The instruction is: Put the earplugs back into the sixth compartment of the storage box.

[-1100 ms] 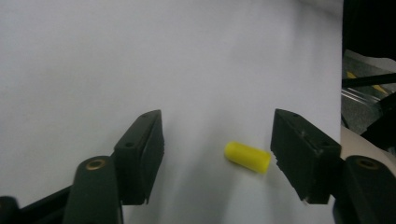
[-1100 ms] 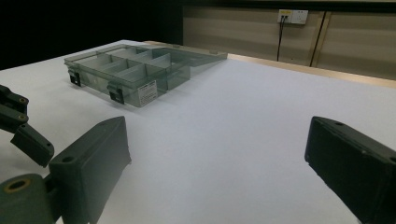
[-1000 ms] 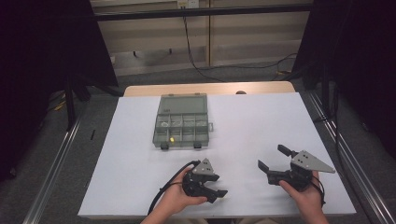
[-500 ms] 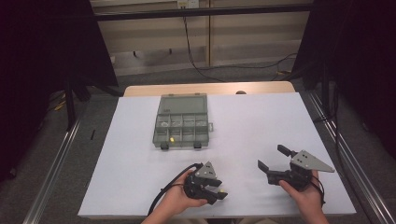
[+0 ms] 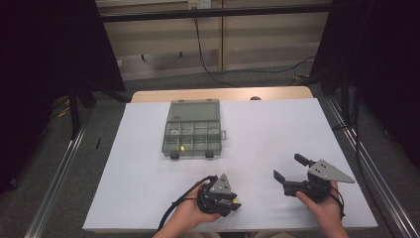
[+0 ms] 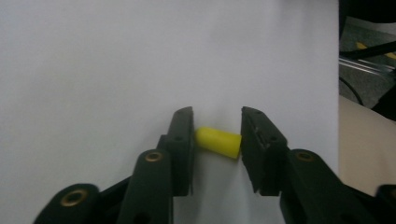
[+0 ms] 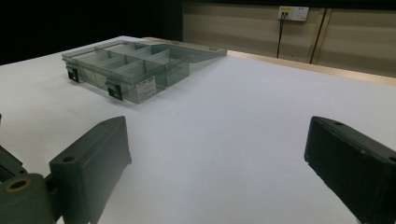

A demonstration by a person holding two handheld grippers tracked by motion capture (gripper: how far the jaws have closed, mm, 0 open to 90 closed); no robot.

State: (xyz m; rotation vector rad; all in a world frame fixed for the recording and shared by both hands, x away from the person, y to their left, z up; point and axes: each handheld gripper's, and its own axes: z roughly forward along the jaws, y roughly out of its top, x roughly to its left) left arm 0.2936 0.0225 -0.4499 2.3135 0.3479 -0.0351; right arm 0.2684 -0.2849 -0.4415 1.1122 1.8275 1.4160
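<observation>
The left gripper sits low over the white sheet covering the table, near the front edge, held in the person's left hand. In the left gripper view a small yellow cylindrical plug lies crosswise between the two black jaws. Its rounded end touches the inner face of the jaw on the left of that view, and its flat end meets the pad of the jaw on the right. The jaws have just been closing, and they now grasp the plug end to end. In the high view the plug shows as a yellow speck at the tip of that gripper, low over the sheet.

The right gripper is held in the person's right hand, well apart from the left one and further right on the sheet. Its jaws stand wide apart and released, with bare sheet between them in the right gripper view.

A translucent grey plastic compartment box with its lid open lies flat on the sheet, farther back and well apart from both grippers. A small yellow piece rests in one of its front compartments.
</observation>
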